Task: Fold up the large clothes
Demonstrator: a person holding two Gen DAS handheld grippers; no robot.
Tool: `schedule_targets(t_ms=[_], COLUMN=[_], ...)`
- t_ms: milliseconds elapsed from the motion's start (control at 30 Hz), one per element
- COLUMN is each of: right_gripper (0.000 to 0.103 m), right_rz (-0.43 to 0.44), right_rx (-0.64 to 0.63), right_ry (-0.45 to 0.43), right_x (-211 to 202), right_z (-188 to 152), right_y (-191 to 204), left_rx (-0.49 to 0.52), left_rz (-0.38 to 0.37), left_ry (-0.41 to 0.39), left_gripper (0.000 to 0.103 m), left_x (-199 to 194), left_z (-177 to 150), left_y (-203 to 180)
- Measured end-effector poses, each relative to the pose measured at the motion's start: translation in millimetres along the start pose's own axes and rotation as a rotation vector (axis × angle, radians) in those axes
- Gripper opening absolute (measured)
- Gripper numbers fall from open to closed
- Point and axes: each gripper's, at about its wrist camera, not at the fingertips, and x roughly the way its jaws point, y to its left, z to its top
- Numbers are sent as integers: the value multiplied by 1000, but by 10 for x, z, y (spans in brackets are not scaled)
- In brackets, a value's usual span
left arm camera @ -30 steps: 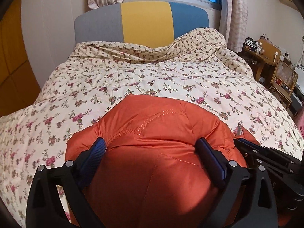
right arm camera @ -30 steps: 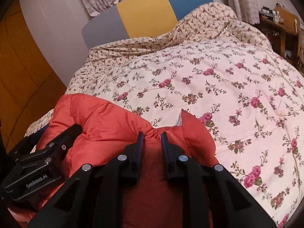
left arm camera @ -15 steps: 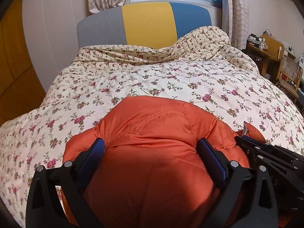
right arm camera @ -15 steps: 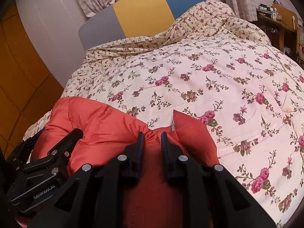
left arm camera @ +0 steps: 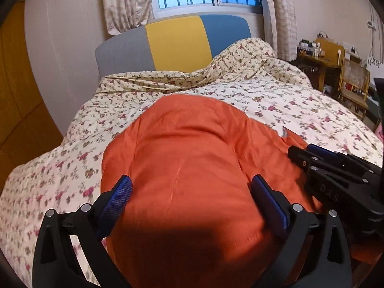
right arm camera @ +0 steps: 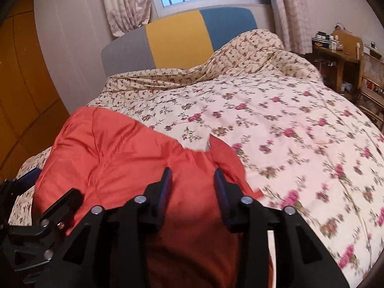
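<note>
An orange padded jacket (left arm camera: 189, 158) lies bundled on the floral quilt (left arm camera: 276, 100); it also shows in the right wrist view (right arm camera: 124, 153). My left gripper (left arm camera: 190, 192) is open wide, its blue pads (left arm camera: 115, 199) on either side of the puffy jacket bulk. My right gripper (right arm camera: 193, 182) is partly open with jacket fabric between its fingers; it has let go its pinch. The right gripper shows at the right of the left wrist view (left arm camera: 336, 175), the left gripper at the lower left of the right wrist view (right arm camera: 36, 225).
The bed has a grey, yellow and blue headboard (left arm camera: 175, 40) under a window. A wooden desk and chair (left arm camera: 345, 76) stand at the right. A wooden wardrobe (right arm camera: 21, 72) lines the left wall.
My right gripper has opened from a tight pinch on the jacket. Both grippers have tilted up and drawn back, and the jacket bundle has spread forward over the quilt.
</note>
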Motion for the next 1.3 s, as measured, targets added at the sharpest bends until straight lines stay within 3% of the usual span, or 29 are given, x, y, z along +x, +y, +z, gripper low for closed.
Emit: schedule_targets(t_ms=[200, 300, 533, 800, 900, 1033, 1167, 1300], right_gripper=[42, 43, 43, 44, 46, 45, 45, 45], right_rz=[-30, -42, -28, 20, 47, 76, 84, 52], right_rx=[-9, -15, 8, 31, 63, 17, -31, -60], right_ry=[1, 23, 38, 39, 71, -5, 34, 119], right_x=[-41, 41, 144, 44, -96, -353, -132, 252], right_z=[-160, -162, -189, -154, 1, 377, 627, 529], right_y=[-28, -13, -67, -130, -156, 21, 230, 274], left_rx=[49, 50, 66, 68, 67, -1, -97, -120], left_rz=[22, 4, 13, 11, -44, 19, 103, 116], left_ry=[-69, -66, -92, -106, -70, -127, -57, 41], left_gripper=[100, 100, 100, 100, 100, 100, 100, 100], left_x=[-105, -15, 87, -67, -217, -338, -57, 390], left_z=[-234, -242, -294, -299, -195, 83, 474, 586], left_y=[-143, -134, -201, -193, -97, 119, 338, 379])
